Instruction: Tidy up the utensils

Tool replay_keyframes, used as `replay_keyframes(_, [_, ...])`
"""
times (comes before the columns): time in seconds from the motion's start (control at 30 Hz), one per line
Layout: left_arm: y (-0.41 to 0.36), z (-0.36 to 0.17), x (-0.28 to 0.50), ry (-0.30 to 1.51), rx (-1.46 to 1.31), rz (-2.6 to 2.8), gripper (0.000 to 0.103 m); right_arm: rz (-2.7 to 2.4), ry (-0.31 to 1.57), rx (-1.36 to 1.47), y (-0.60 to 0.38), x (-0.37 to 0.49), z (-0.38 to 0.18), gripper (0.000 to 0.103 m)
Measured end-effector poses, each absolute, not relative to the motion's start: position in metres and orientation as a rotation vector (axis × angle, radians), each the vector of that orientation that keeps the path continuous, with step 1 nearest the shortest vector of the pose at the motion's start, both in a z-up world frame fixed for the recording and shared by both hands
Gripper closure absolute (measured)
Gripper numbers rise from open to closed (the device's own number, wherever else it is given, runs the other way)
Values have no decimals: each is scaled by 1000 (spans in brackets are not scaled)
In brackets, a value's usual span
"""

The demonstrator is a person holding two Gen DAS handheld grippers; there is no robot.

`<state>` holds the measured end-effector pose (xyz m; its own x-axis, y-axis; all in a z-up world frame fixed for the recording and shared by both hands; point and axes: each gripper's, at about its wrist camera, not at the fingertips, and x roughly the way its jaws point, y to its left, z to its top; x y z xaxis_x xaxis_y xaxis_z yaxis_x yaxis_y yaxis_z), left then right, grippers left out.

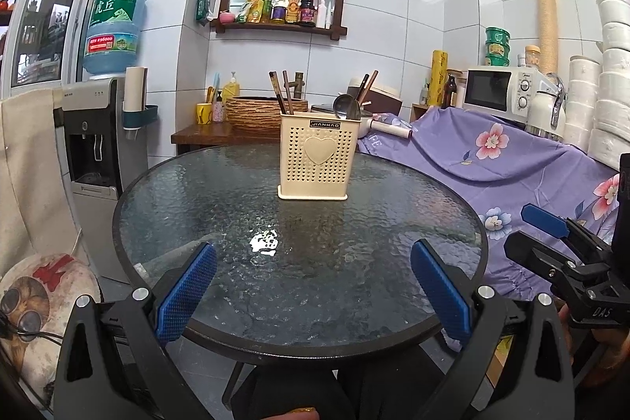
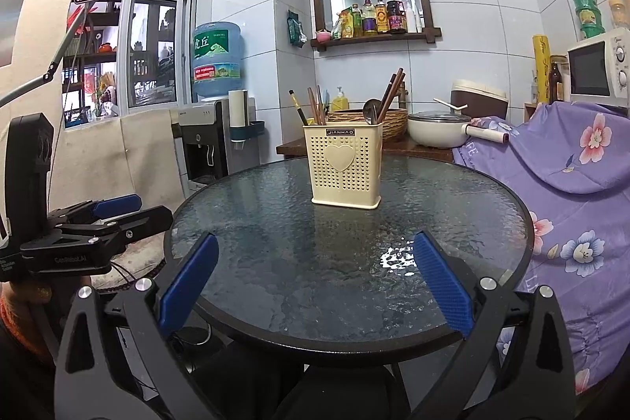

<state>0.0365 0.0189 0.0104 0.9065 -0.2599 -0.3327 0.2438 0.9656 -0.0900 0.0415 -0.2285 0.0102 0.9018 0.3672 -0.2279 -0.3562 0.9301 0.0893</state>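
Beyond both spread grippers: left gripper (image 1: pixel 313 260); right gripper (image 2: pixel 315 254) | utensil holder (image 1: pixel 319 158) well apart

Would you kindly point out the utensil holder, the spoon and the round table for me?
utensil holder (image 1: pixel 318 160): left wrist view, on its front wall.
spoon (image 1: pixel 343 106): left wrist view, on the bowl above the rim.
round table (image 2: pixel 275 262): right wrist view, on bare glass.

- My left tool (image 1: pixel 314 260) has two black plastic arms, each tipped with a blue pad of fine grid texture and pinned by round silver screws.
- My right tool (image 2: pixel 316 254) matches it: black arms, blue gridded pads (image 2: pixel 443 282), silver screws.
- White lettering marks the black bodies seen side-on.
- An orange knitted cuff (image 2: pixel 15 317) covers my left wrist.
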Motion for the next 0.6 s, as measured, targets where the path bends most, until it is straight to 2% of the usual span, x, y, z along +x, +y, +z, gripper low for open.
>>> replay_keyframes(0.6, [18,10,35,353,-45,-251,6,374,247,45,-229,43,9,6])
